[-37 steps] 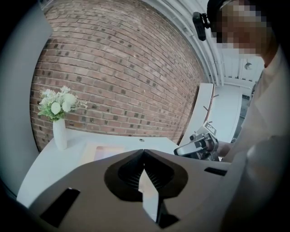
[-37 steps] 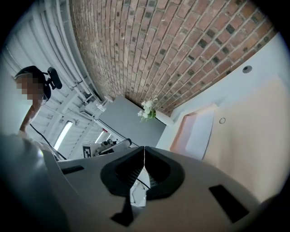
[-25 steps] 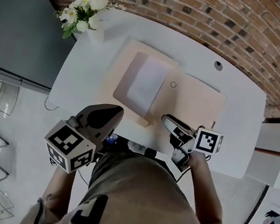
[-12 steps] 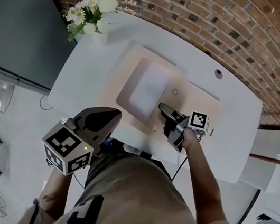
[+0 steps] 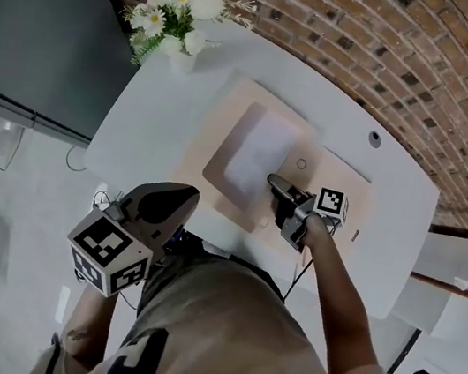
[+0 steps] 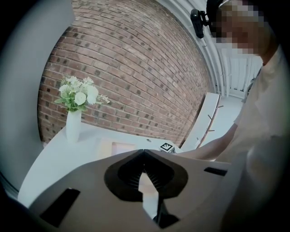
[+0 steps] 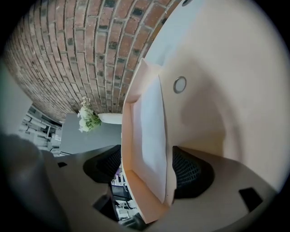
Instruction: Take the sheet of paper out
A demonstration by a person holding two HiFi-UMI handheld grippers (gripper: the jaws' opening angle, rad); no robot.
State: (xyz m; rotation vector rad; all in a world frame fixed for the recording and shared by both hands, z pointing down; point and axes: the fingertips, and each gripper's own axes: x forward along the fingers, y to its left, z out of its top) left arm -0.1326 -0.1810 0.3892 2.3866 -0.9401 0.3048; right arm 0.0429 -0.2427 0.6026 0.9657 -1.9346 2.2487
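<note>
An open beige folder lies on the white table. The white sheet of paper sits in its left pocket. My right gripper is low over the folder's middle. Its jaws have just been opening and stand open. In the right gripper view the pocket's near edge and the sheet lie between the pads of the right gripper, which do not squeeze them. My left gripper hangs off the table's near side by the person's body. In the left gripper view this gripper is shut and holds nothing.
A white vase of flowers stands at the table's far left corner. A round snap sits on the folder and a cable hole lies in the tabletop beyond it. A brick wall backs the table.
The right gripper has moved from the table's near edge forward and down onto the folder, and its jaws have spread wide. The left gripper has drifted a little.
</note>
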